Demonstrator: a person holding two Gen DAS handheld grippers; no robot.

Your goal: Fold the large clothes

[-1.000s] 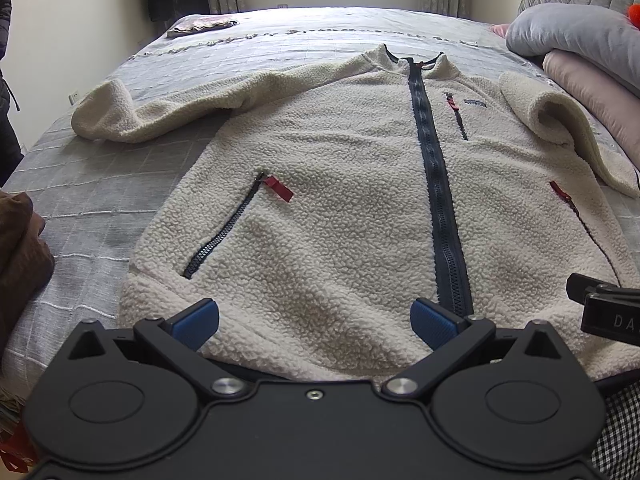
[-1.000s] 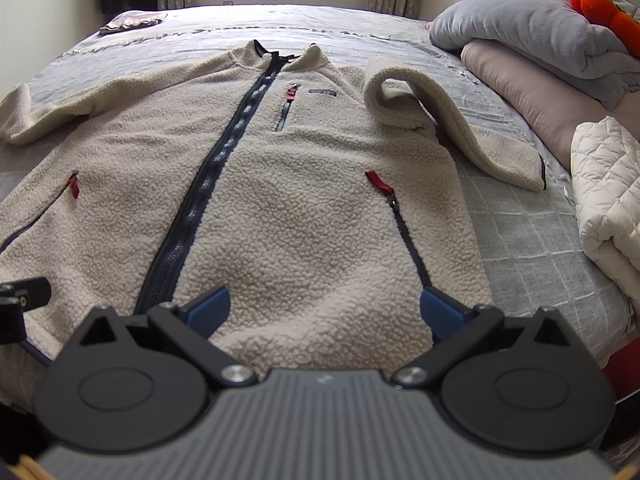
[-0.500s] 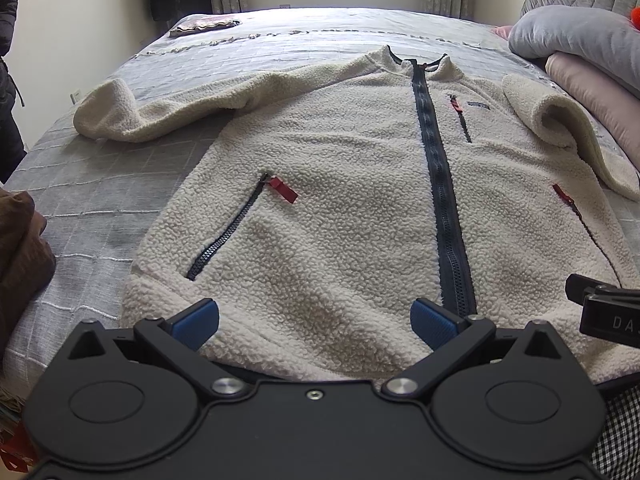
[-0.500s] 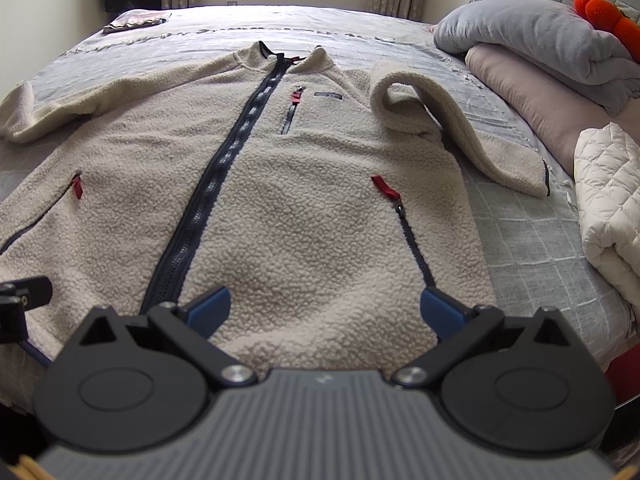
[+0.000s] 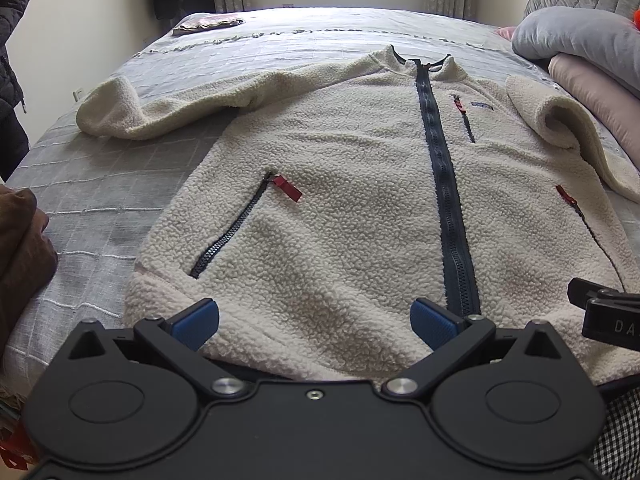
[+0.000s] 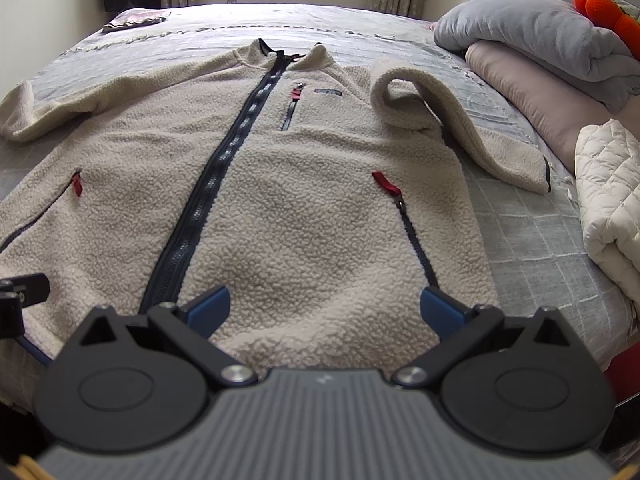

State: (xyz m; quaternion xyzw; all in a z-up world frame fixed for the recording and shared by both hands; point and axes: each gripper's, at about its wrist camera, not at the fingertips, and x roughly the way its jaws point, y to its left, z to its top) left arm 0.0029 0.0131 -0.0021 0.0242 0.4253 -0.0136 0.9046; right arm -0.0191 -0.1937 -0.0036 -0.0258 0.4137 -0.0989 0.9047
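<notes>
Here a cream fleece jacket [image 5: 340, 216] lies flat on a grey-quilted bed [image 5: 120, 184].

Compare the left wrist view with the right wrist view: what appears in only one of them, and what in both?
Only the left wrist view shows the brown fabric bundle at the bed's edge and a dark hanging coat. Only the right shows the white quilted blanket and orange plush toy. Both share the cream fleece zip jacket lying flat on the grey checked bedspread.
</notes>
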